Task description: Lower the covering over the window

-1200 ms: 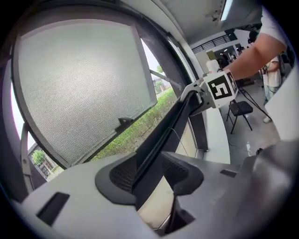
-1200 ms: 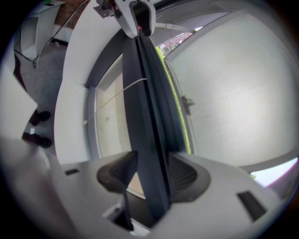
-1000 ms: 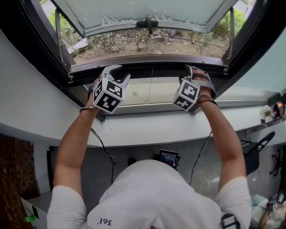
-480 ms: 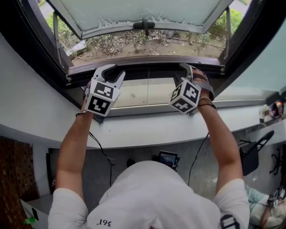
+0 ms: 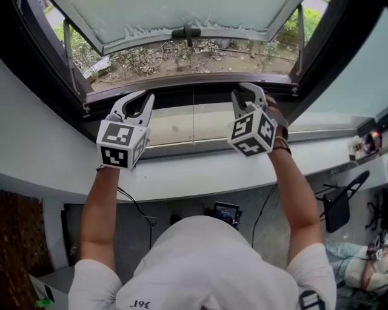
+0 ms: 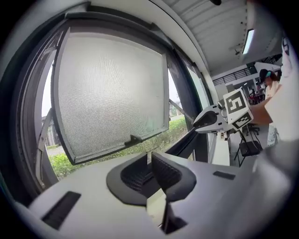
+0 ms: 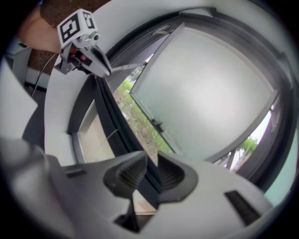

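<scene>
The window sash (image 5: pixel 182 18), a pale frosted panel, is swung outward at the far side, with its dark handle (image 5: pixel 185 31) on the near edge. Shrubs and bare ground (image 5: pixel 200 54) show beneath it. Which part serves as the covering I cannot tell.

Both arms are raised in front of the dark window frame (image 5: pixel 200 85), above the white sill (image 5: pixel 200 172). The left hand-held gripper (image 5: pixel 147 98) is on the left, and its jaws have just been closing. They are now almost together, with only a slit between them and nothing in it. The right hand-held gripper (image 5: pixel 244 92) is on the right, well apart from the left one. Its jaws have also just been closing. A narrow gap remains between them, and it is empty.
</scene>
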Available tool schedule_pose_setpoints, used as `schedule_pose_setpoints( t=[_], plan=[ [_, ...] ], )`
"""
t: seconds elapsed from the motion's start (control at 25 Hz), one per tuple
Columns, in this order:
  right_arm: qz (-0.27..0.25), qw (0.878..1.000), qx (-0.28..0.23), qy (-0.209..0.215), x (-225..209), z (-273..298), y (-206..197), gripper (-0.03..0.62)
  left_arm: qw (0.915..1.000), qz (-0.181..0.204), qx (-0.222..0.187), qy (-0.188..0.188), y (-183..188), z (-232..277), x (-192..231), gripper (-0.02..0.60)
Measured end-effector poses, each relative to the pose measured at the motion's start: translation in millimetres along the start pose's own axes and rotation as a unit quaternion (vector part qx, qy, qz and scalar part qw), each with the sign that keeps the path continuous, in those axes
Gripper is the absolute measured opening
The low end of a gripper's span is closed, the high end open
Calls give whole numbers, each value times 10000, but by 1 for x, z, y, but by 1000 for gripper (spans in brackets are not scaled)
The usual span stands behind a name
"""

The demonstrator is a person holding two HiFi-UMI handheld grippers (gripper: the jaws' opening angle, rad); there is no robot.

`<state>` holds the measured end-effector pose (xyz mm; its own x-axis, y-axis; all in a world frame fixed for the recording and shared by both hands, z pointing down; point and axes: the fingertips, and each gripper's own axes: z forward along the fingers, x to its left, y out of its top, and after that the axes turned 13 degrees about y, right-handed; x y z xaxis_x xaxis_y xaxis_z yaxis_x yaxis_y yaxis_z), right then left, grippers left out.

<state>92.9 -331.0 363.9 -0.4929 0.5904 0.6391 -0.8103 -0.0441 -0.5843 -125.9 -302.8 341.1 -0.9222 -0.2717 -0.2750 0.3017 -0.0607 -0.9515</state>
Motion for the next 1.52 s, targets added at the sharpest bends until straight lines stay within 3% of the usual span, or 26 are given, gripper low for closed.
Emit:
schedule_pose_setpoints(
  t=[0.24, 0.64, 1.2, 1.32, 1.52],
  plan=[
    [718, 9964, -439, -45, 10, -25, -1, 55, 9983, -542, -186, -69, -3, -25, -16, 31],
    [1376, 9884, -636, 62, 44, -42, -22, 41, 9919, -1219, -214, -274, -29, -65, -48, 32],
    [1775, 9795, -757, 578, 93, -48, -45, 32, 9833, -1759, 121, -445, -60, -97, -95, 31],
    [1967, 9745, -836, 689, 98, -52, -52, 32, 9830, -1778, 205, -399, -66, -102, -104, 31],
    [2540, 9563, -1062, 988, 112, -58, -63, 32, 9816, -1861, 321, -277, -74, -110, -118, 29]
  ],
)
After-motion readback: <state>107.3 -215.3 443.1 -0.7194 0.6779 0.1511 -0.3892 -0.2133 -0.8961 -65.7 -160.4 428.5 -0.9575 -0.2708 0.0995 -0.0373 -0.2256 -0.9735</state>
